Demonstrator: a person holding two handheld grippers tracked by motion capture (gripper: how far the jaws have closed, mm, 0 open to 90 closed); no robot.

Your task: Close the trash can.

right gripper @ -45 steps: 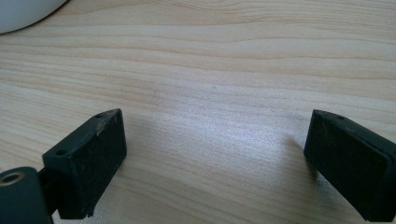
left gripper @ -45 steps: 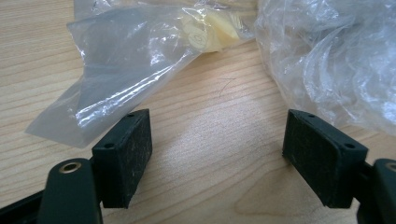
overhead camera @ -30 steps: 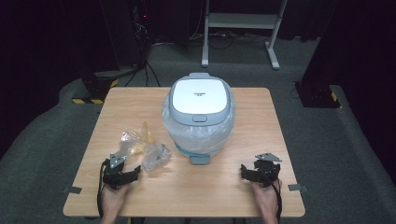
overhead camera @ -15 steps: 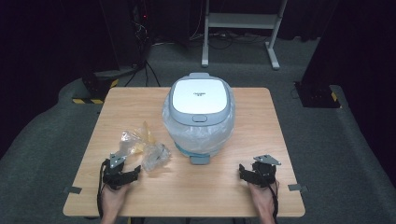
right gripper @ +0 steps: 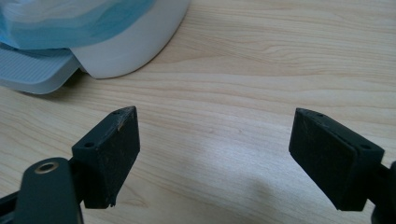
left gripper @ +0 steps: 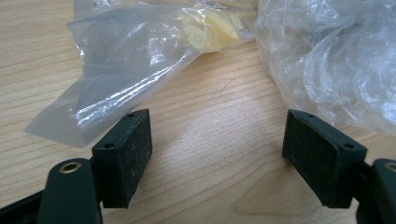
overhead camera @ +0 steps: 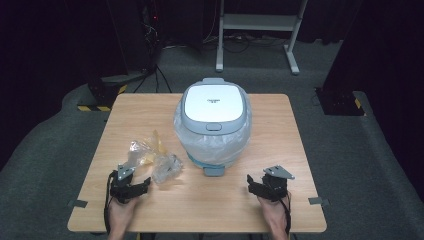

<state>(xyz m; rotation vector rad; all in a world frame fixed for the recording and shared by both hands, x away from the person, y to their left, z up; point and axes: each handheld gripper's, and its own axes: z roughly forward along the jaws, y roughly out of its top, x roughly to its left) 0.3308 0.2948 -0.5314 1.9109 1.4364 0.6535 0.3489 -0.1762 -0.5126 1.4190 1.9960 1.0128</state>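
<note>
A white bin with a grey-rimmed lid (overhead camera: 214,102) and a clear plastic liner (overhead camera: 212,145) stands mid-table. Left of it lie crumpled clear wrappers (overhead camera: 150,156), one with a yellowish piece inside. My left gripper (overhead camera: 144,183) rests at the front left, open, its jaws pointing at the wrappers. In the left gripper view the open left gripper (left gripper: 217,158) has bare wood between its jaws, a flat clear bag (left gripper: 126,70) and crumpled plastic (left gripper: 336,60) just beyond. My right gripper (overhead camera: 250,183) is open at the front right, aimed toward the bin's base (right gripper: 135,42) and pedal (right gripper: 32,70).
The wooden table (overhead camera: 280,125) has bare wood to the right of the bin and along the front edge. Dark carpet surrounds it. A white metal stand (overhead camera: 260,30) and cables lie on the floor behind.
My right gripper has shifted a little to the left, toward the bin's pedal. The left gripper and the wrappers have stayed put.
</note>
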